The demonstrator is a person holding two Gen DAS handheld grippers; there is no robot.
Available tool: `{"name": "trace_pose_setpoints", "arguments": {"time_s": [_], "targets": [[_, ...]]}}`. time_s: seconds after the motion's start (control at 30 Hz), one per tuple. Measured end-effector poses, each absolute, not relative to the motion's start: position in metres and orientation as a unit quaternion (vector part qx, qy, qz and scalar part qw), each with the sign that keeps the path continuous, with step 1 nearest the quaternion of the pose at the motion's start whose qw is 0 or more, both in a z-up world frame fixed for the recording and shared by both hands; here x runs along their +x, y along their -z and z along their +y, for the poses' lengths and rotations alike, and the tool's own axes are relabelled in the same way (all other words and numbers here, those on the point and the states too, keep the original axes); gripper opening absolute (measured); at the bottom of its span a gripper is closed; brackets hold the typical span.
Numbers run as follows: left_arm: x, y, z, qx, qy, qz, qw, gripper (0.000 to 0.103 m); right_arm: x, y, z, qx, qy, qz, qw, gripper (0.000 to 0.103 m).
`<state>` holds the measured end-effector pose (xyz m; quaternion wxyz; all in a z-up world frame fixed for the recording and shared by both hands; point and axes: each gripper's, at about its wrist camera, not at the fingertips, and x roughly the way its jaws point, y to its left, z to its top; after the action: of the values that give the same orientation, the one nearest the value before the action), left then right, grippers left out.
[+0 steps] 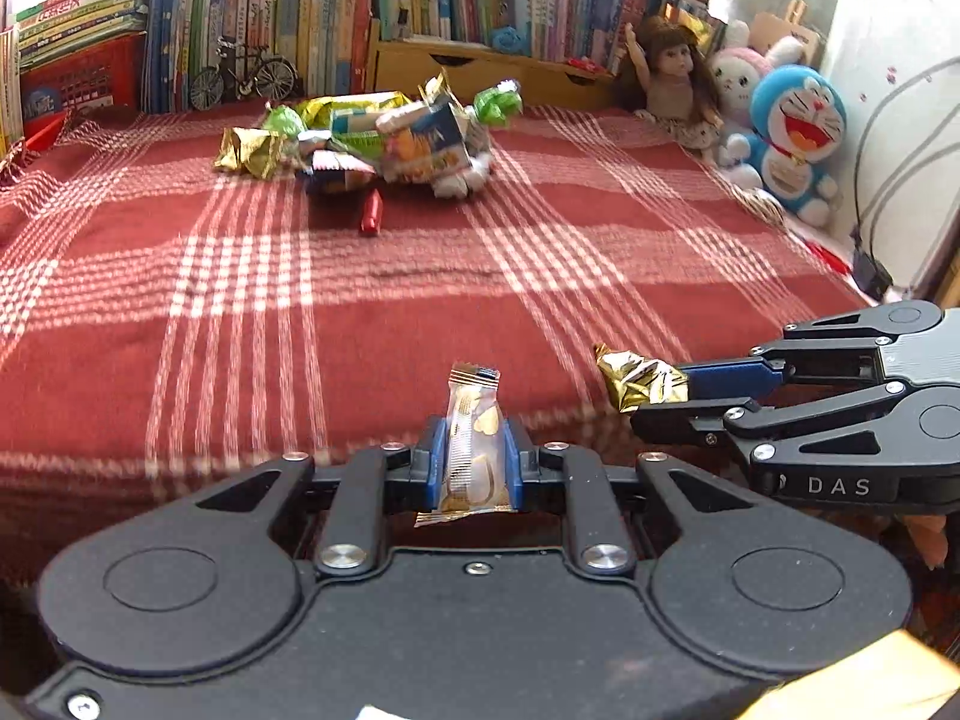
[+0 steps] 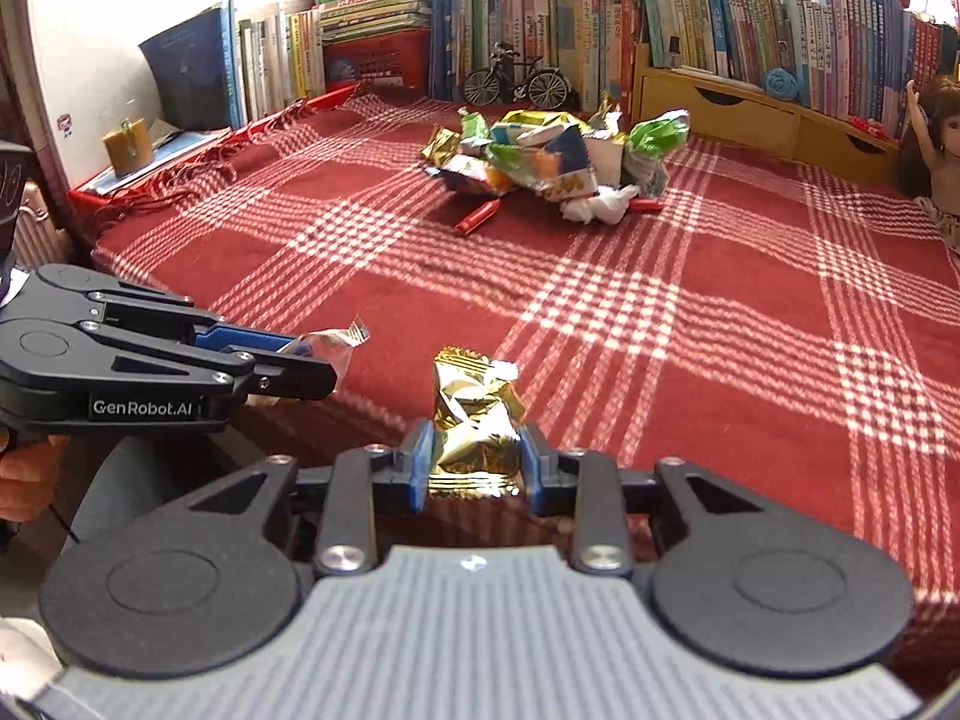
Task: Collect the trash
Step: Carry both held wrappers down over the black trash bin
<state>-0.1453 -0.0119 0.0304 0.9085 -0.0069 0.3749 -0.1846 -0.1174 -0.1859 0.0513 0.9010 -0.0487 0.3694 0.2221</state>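
While jaws grip wrappers | red basket [image 2: 375, 63] under stacked books [image 2: 375, 9]

Crumpled wrappers [image 1: 372, 132] heaped far back; one red stick [image 1: 372, 213] beside.

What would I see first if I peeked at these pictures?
Two grippers each pinch a wrapper near the cloth's front edge: the left gripper a pale snack wrapper, the right gripper a crumpled gold wrapper. Farther back on the red checked cloth sits a trash pile.
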Motion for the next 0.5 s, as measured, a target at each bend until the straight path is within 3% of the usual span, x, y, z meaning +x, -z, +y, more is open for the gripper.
{"name": "trace_pose_setpoints", "arguments": {"time_s": [0.5], "targets": [[-0.166,0.069,-0.014,0.043,0.178,0.513,0.839,0.019,-0.154,0.035,-0.158,-0.103,-0.258,0.499,0.821,0.036]]}}
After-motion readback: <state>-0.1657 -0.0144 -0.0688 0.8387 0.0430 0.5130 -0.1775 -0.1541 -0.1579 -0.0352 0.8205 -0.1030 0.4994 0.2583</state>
